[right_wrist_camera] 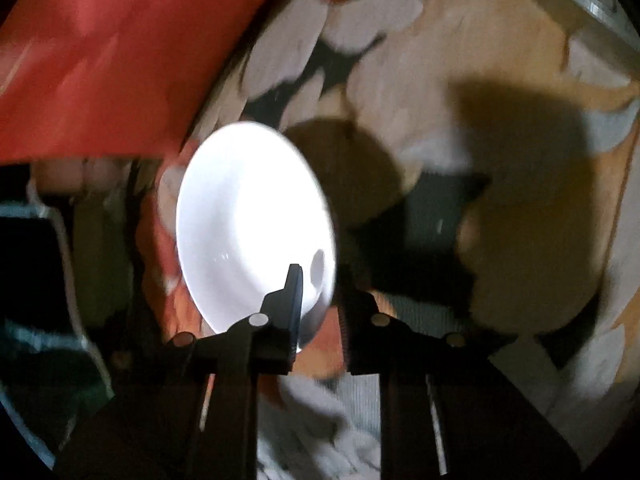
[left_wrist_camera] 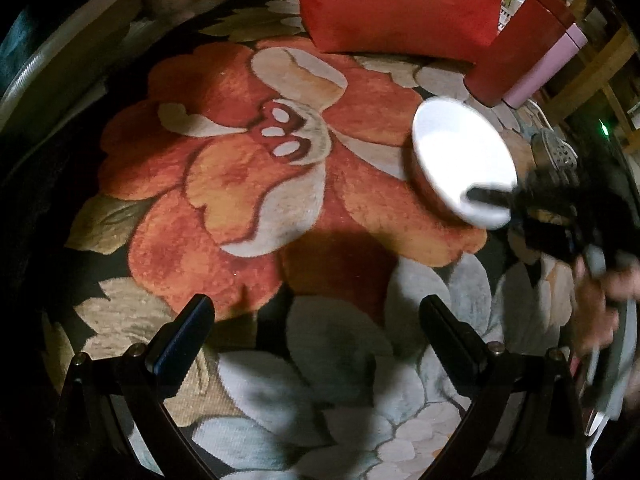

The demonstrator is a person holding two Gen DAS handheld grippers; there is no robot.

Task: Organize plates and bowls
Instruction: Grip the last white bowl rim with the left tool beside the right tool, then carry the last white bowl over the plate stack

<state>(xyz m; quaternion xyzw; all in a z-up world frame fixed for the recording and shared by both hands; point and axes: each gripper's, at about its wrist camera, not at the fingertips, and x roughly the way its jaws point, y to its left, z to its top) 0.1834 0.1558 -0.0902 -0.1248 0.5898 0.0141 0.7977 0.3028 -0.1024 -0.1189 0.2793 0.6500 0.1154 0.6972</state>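
A white bowl (left_wrist_camera: 464, 160) is held tilted above the flowered rug (left_wrist_camera: 248, 184), at the right of the left wrist view. My right gripper (left_wrist_camera: 492, 200) is shut on its rim, one finger inside the bowl. In the right wrist view the bowl (right_wrist_camera: 248, 216) stands nearly on edge, bright and blurred, with my right gripper (right_wrist_camera: 320, 280) clamped on its lower right rim. My left gripper (left_wrist_camera: 316, 320) is open and empty, low over the rug, left of and below the bowl.
A red cushion (left_wrist_camera: 400, 4) lies at the far edge of the rug, also in the right wrist view (right_wrist_camera: 120, 52). A red box (left_wrist_camera: 516, 52) and a pink box (left_wrist_camera: 548, 72) stand at the far right. A shoe (left_wrist_camera: 556, 152) lies beyond the bowl.
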